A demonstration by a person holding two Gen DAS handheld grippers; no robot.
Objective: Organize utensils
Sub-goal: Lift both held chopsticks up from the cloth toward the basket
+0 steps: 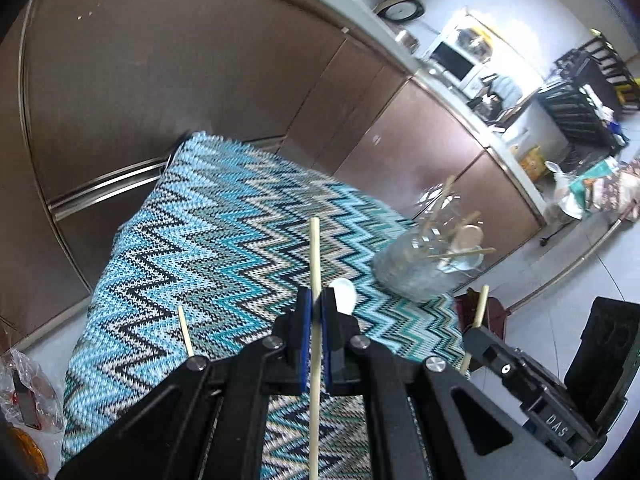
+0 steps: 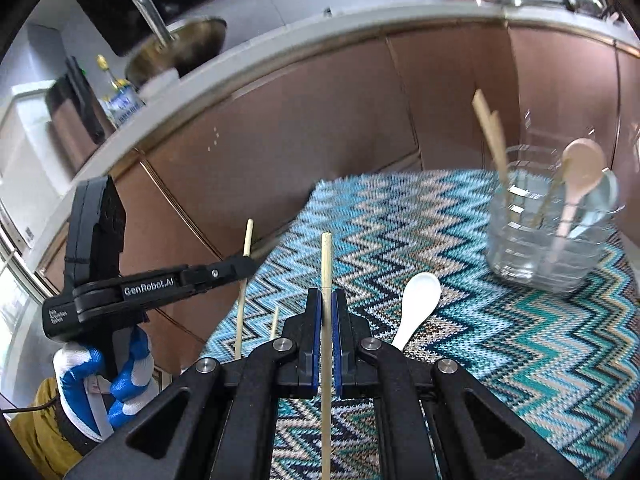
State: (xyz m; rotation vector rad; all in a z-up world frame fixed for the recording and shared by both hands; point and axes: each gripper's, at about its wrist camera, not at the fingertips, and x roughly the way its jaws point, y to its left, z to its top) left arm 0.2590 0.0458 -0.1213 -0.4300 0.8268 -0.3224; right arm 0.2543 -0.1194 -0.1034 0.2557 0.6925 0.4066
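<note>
Clear plastic jar (image 2: pixel 548 232) stands upright on the zigzag-knit cloth (image 2: pixel 500 340) covering the bench, near the cloth's far right corner. Inside: a pink spoon (image 2: pixel 580 176) w/ bowl up above the rim, a pale blue spoon (image 2: pixel 600 204) just behind it, and several bamboo chopsticks, the tallest (image 2: pixel 490 128) leaning left well above the rim. In the left wrist view the same jar (image 1: pixel 424 260) sits at the cloth's right edge, blurred; sticks in it poke out at diff angles.

White spoon (image 2: pixel 416 308) lies flat on the cloth, outside the jar, bowl toward the far edge, handle toward the near edge, just right of the right gripper (image 2: pixel 327 312).

Right gripper jaws are closed on one chopstick (image 2: pixel 326 264), stick running lengthwise betw the blue pads, tip sticking out fwd over the cloth. Left gripper (image 1: pixel 315 312) jaws likewise clamped on its own chopstick (image 1: pixel 315 252), tip pointing fwd. From the right wrist view the left gripper (image 2: pixel 240 266) is over the cloth's left edge, held by a hand in a blue-and-white glove (image 2: pixel 104 384).

Writing: "GenRobot.AI" on the left gripper body; "DAS" on the right gripper (image 1: pixel 472 340) as seen from the left wrist view. Smaller text on the left gripper's base is too small to read.
</note>
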